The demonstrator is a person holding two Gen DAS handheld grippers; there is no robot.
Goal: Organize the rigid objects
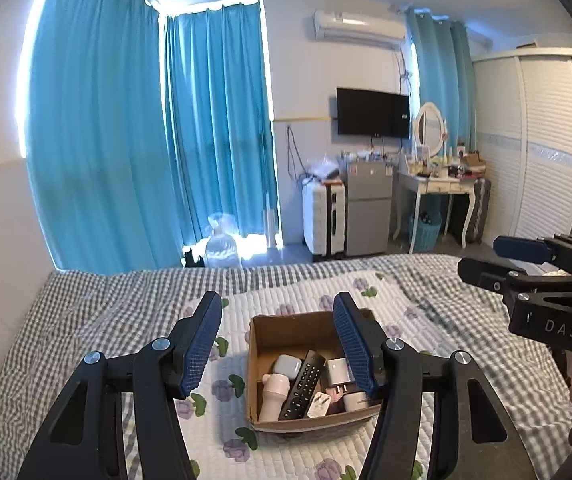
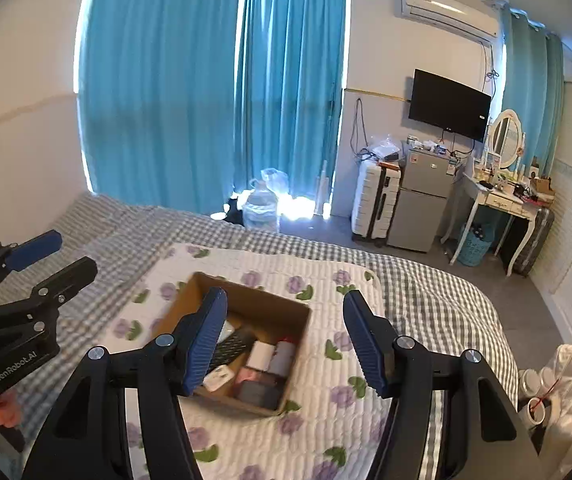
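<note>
Fingers of left gripper (image 1: 278, 344) and right gripper (image 2: 286, 344) spread wide, empty, above cardboard box (image 1: 282, 324)

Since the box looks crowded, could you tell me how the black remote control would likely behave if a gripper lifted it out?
The black remote control looks rigid and slim, so it probably lifts without bending. It leans across other items in the cardboard box, so it may slide or pivot when nudged. Its smooth casing could slip.
</note>
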